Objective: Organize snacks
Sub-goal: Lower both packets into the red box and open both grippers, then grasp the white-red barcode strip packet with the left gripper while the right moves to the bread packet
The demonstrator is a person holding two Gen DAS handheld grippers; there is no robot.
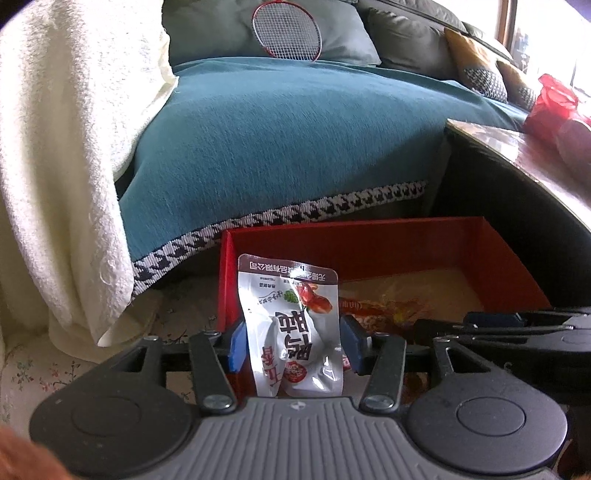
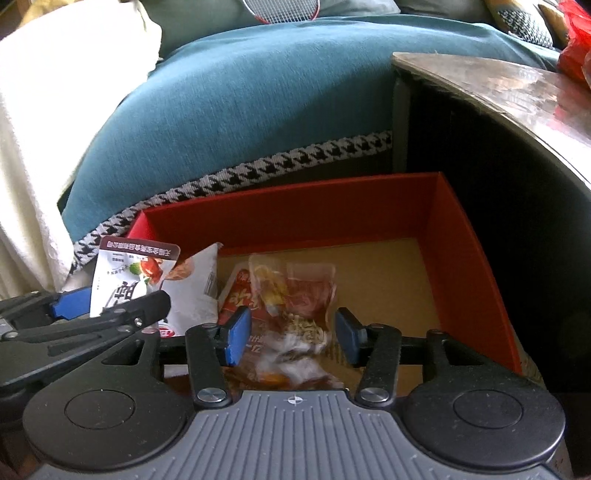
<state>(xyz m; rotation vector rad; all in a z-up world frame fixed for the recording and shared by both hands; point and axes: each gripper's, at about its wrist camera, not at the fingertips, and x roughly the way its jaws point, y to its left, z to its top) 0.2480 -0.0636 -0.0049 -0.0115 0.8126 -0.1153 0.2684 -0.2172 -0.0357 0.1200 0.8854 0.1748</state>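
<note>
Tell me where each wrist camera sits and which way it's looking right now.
Left wrist: on the left gripper, angled down at the white snack packet between its blue pads, over the red box; right gripper's fingers enter at right.
Right wrist: on the right gripper, angled down into the box at blurred snack packets; left gripper shows at left.
Shared: box, white packet, teal sofa cover, badminton racket.

The blurred packet (image 2: 295, 347) between the right claw (image 2: 291, 334) cannot be read, and the racket (image 1: 286, 31) is cut off by the top edge.
</note>
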